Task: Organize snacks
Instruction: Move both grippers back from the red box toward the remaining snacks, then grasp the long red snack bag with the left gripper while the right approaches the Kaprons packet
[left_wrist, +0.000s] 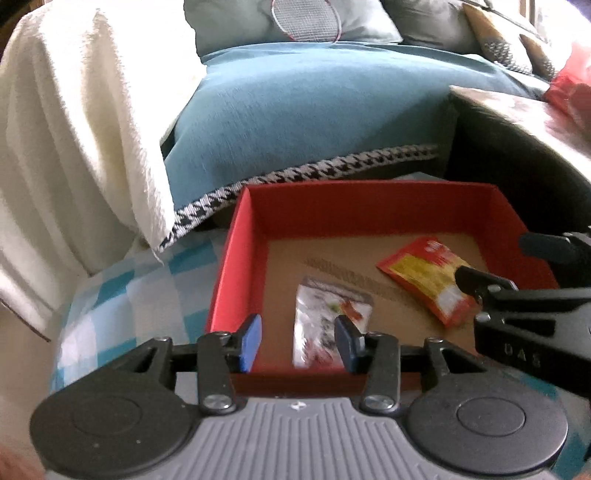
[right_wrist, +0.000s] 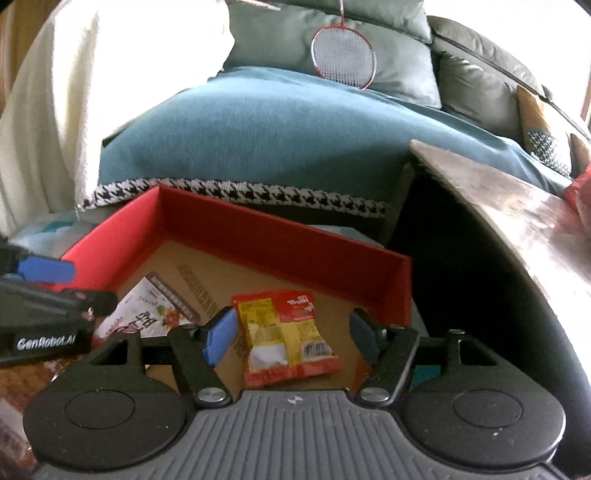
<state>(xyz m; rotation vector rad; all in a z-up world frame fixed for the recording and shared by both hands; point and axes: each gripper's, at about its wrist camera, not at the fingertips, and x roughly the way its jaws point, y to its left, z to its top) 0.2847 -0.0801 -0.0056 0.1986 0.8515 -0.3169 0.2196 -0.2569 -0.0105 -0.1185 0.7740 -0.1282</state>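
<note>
Left wrist view
- Left gripper (left_wrist: 298, 341): fingers spread a little over the near edge of the red box (left_wrist: 236, 254), pressing on nothing.
- Silver snack packet (left_wrist: 327, 325): lies flat on the box's cardboard floor, seen between the two blue pads, blurred.
- Red and yellow snack packet (left_wrist: 424, 277): lies flat further right in the same box, apart from the silver one.
- In the way: the right gripper (left_wrist: 495, 262) reaches in from the right edge, its black fingertip overlapping the red and yellow packet's corner.
- Around: checked cloth (left_wrist: 122, 291) under the box; teal blanket (left_wrist: 295, 110) with houndstooth trim behind; white throw (left_wrist: 74, 129) at left.

Right wrist view
- Right gripper (right_wrist: 291, 334): fingers spread wide, clear of the red and yellow snack packet (right_wrist: 284, 339) lying between them.
- Silver snack packet (right_wrist: 147, 310): left of it, partly hidden by the left gripper (right_wrist: 79, 286).
- Red box (right_wrist: 280, 243): walls ring both packets.
- Around: badminton racket (right_wrist: 343, 55) against grey cushions; bench (right_wrist: 517, 206) corner at right, with something red at its far edge.
</note>
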